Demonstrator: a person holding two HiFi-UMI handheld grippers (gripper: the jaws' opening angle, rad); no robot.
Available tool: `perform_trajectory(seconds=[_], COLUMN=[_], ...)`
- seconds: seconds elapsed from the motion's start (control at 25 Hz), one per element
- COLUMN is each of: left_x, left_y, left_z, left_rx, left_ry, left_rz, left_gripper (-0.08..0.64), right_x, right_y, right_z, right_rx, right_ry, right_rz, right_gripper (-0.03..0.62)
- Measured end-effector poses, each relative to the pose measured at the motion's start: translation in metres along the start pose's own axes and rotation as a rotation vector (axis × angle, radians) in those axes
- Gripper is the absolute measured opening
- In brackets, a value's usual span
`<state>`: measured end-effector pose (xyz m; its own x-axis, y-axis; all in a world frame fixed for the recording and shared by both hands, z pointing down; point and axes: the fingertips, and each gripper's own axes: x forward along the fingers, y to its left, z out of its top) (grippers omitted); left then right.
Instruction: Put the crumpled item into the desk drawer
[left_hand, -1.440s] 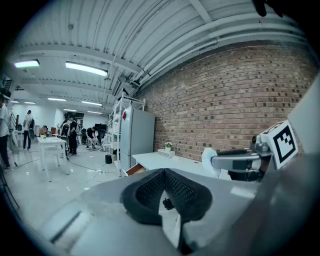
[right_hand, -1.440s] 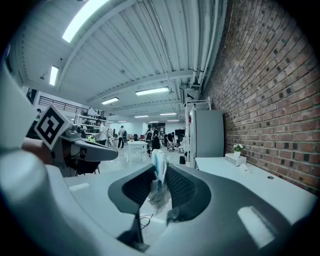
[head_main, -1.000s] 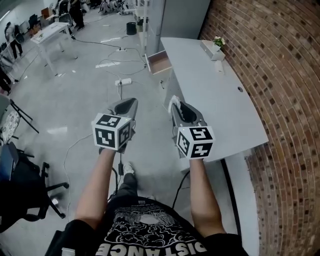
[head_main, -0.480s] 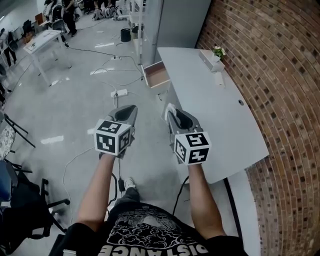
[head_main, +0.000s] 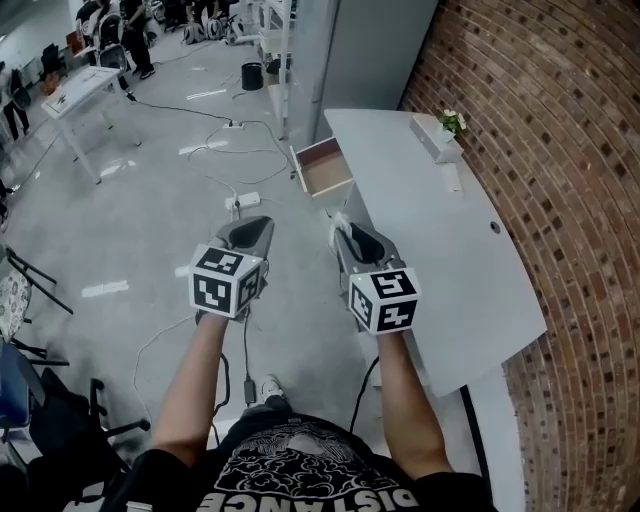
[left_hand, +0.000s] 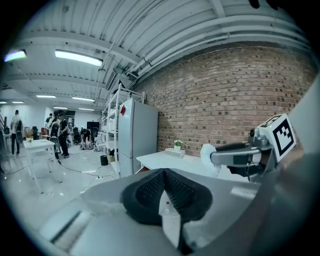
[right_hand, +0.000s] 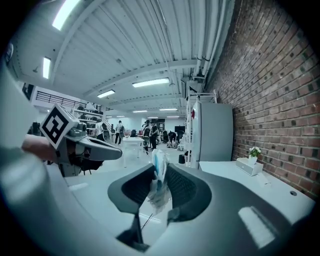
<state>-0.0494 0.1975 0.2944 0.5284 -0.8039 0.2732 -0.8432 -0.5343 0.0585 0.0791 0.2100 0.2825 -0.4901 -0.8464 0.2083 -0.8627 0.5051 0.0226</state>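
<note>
Crumpled item (right_hand: 159, 181), a pale wad of paper or film, stands upright in the right gripper view, pinched between the black ribbed pads (right_hand: 181, 186) of the right gripper (right_hand: 160, 166); it pokes up above the fingertips and hangs down below them. To the left, at much the same height, is the left gripper (right_hand: 116, 151). To the right a grey desk (right_hand: 240, 182) runs along a brick wall (right_hand: 280, 100), with a white planter (right_hand: 251, 165) on it and a tall grey cabinet (right_hand: 215, 132) beyond; people (right_hand: 150, 134) stand far off. In the left gripper view that gripper's jaws are pressed together, ribbed faces meeting along one line with nothing between them, and the right gripper shows at the right edge with the white wad at its tip. In the head view both grippers are held out side by side on bare forearms (head_main: 195, 380) above the floor (head_main: 150, 200), where cables (head_main: 215, 150) trail. The right gripper is just beside the desk's near left edge, the wad a small white bit at its tip. The drawer (head_main: 325, 170) stands pulled out of the desk's left side, ahead of the right gripper and well apart from it, so the wad is in the grip and not in the drawer.
</note>
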Motion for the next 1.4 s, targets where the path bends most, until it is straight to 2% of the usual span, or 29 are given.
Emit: perform_trajectory(seconds=[0.52,0.84,1.4], left_x=[0.03,0.038,0.044], left_y=[0.063,0.096,0.118], left_z=[0.007,0.009,0.003], left_rx=[0.011,0.005,0.005], left_ry=[0.011,0.002,0.014], left_rz=[-0.073,-0.069,-0.048], left_gripper=[-0.002,-0.002,-0.002], right_x=[0.069,0.097,0.124], right_y=[0.004,0.012,0.013], right_z=[0.014,0.013,0.012], right_rx=[-0.024,-0.023,-0.012], right_ry=[0.003,0.012,-0.004], right_rz=[-0.04,-0.047,-0.028], right_gripper=[0.083,0.084,0.084])
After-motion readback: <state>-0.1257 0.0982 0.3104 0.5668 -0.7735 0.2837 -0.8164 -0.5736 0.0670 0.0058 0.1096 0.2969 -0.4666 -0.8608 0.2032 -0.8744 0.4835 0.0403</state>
